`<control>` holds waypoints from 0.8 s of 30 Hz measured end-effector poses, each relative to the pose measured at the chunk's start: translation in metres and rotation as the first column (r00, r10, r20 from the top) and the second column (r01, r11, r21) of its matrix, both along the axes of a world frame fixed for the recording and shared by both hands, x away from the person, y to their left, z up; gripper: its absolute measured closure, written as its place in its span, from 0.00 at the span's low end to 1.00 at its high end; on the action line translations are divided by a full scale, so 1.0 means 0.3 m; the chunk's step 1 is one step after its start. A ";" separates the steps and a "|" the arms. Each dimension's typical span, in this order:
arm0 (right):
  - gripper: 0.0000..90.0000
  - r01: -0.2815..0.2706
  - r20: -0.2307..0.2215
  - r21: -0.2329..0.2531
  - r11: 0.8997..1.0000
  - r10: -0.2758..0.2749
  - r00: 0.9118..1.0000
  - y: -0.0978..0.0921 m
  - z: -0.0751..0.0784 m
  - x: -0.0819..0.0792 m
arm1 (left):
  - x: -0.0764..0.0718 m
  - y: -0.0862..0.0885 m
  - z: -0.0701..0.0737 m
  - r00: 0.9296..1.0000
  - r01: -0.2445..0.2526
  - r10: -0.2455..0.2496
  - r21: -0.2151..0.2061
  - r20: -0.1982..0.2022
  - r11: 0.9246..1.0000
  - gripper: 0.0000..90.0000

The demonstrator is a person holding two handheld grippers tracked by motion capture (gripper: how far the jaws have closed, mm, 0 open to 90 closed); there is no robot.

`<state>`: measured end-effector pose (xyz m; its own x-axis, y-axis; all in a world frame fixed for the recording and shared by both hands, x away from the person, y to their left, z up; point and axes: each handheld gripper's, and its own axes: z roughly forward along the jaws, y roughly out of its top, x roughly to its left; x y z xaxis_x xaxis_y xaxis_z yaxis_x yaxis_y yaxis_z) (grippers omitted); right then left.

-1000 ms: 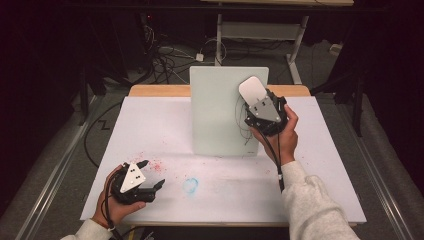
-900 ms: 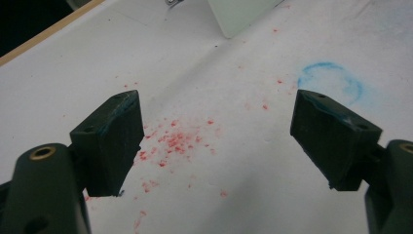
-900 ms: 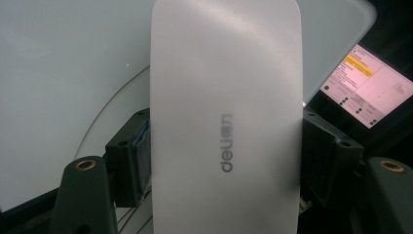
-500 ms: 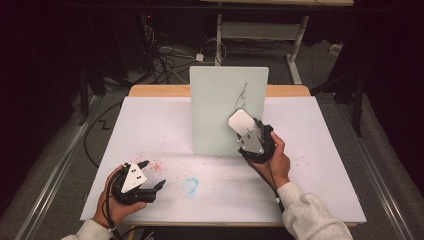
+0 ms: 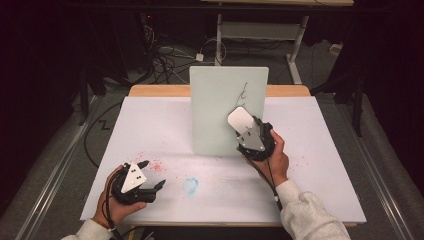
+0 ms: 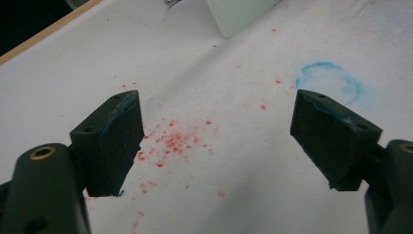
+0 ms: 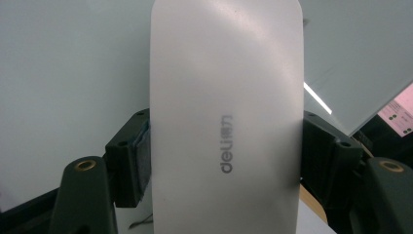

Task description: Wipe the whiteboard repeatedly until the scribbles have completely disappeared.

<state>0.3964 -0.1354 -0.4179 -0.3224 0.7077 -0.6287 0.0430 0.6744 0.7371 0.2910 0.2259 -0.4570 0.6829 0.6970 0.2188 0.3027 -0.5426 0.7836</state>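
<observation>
Since one second ago, my right gripper (image 5: 245, 126) has come down the face of the upright whiteboard (image 5: 215, 110) from its upper right corner to its lower right part, carrying the white eraser (image 5: 240, 119). Half a second ago it was already near this height; the shift since is small. My left gripper (image 5: 149, 175) has not moved from the near left of the surface (image 5: 320, 165).

Right gripper view: jaws closed on the long sides of the eraser (image 7: 226, 122), grey "deli" print facing the camera, whiteboard (image 7: 73, 63) close behind. I cannot tell whether the eraser's far face touches it.

Left gripper view: jaws wide apart, holding nothing, over red specks (image 6: 170, 141); a blue smudge (image 6: 331, 80) lies toward the right jaw.

Progress, as judged: the whiteboard is blank except for a thin dark scribble (image 5: 243, 91) near its upper right, above the eraser. So the wiping looks incomplete. Remaining: bring the eraser back up over that scribble and rub until it is gone.
</observation>
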 end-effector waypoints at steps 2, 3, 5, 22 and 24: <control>0.34 0.010 0.017 0.005 1.000 -0.010 1.000 0.002 0.035 0.014 | 0.001 0.000 -0.001 1.000 -0.002 0.002 0.001 0.000 1.000 0.21; 0.34 0.016 0.022 0.013 1.000 -0.016 1.000 0.003 0.054 0.021 | 0.001 0.000 -0.001 1.000 -0.002 0.002 -0.001 -0.001 1.000 0.21; 0.34 0.026 0.027 0.030 0.999 -0.027 0.999 0.003 0.095 0.037 | 0.000 0.000 0.000 1.000 -0.001 0.001 0.000 0.001 1.000 0.21; 0.34 0.067 0.047 0.033 0.997 -0.068 0.997 0.009 0.087 0.037 | 0.000 -0.001 0.000 1.000 0.001 -0.001 0.001 -0.001 1.000 0.21; 0.34 0.056 0.035 -0.006 0.998 -0.056 0.998 0.020 0.039 0.018 | 0.001 -0.002 -0.001 1.000 0.002 -0.002 0.002 -0.004 1.000 0.21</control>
<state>0.4018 -0.1293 -0.4061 -0.2601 0.7195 -0.6440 0.0555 0.6770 0.7339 0.2913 0.2252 -0.4573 0.6850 0.6953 0.2175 0.3045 -0.5444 0.7816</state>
